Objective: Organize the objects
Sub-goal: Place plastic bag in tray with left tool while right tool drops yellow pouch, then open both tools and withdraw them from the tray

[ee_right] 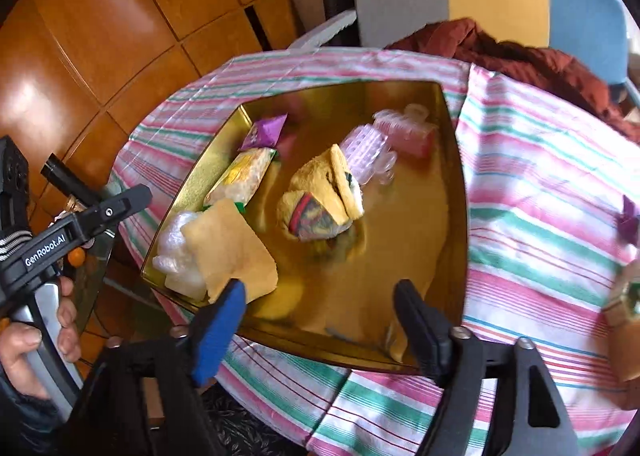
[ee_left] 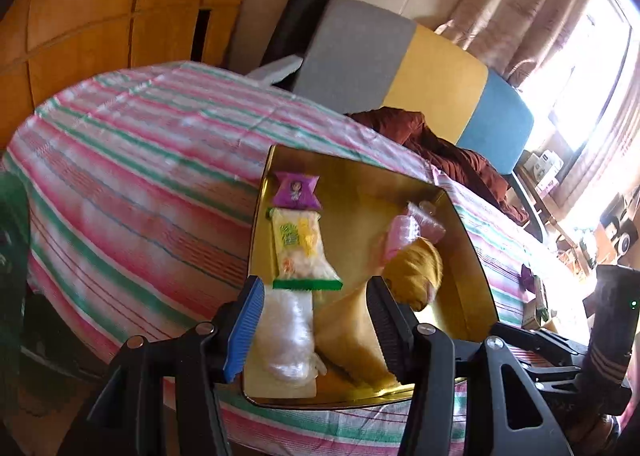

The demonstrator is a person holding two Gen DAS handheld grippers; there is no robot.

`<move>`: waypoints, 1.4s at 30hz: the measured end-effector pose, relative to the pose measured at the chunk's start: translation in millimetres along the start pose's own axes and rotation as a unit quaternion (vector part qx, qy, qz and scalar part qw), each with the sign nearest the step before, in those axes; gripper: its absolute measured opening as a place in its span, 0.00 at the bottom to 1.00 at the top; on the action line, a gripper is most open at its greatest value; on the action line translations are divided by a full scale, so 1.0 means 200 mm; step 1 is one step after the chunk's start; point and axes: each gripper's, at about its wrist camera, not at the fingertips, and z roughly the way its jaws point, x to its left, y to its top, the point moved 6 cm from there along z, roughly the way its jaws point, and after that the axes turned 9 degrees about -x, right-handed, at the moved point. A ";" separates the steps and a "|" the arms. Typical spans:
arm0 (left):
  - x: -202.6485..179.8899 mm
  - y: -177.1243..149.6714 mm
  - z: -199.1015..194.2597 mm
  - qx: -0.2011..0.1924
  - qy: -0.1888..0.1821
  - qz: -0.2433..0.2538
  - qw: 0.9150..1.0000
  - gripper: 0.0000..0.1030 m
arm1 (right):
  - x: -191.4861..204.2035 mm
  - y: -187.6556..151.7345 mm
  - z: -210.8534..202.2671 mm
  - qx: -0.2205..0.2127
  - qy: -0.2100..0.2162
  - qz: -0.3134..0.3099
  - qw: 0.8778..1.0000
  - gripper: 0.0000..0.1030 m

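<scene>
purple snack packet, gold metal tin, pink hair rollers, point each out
purple snack packet (ee_left: 296, 191), left wrist view, middle of its printed front
gold metal tin (ee_right: 452, 216), right wrist view, bare right inner wall
pink hair rollers (ee_right: 404, 134), right wrist view, roller body

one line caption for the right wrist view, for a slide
Open right gripper hovers over gold tray holding snack packets, hair rollers and a folded yellow cloth.

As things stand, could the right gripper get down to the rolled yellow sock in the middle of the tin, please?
Probably yes. The right gripper is open and empty above the tin's near edge, and the sock lies uncovered ahead of it. A pink roller touches its far side, so a grasp might nudge that.
</scene>
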 end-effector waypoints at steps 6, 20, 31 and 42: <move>-0.07 0.00 0.00 0.005 -0.003 0.020 1.000 0.52 | 0.01 0.03 -0.03 -0.018 -0.026 -0.026 0.999 0.93; -0.02 -0.06 0.03 0.027 -0.009 -0.001 1.000 0.52 | 0.09 0.48 0.41 0.005 0.095 0.011 0.995 0.93; 0.07 -0.08 0.07 0.037 -0.003 -0.021 0.999 0.52 | 0.01 0.06 0.31 0.078 0.137 0.084 0.984 0.94; -0.01 -0.05 0.01 0.020 0.013 0.016 1.000 0.52 | 0.02 0.12 0.07 -0.016 0.032 0.008 0.999 1.00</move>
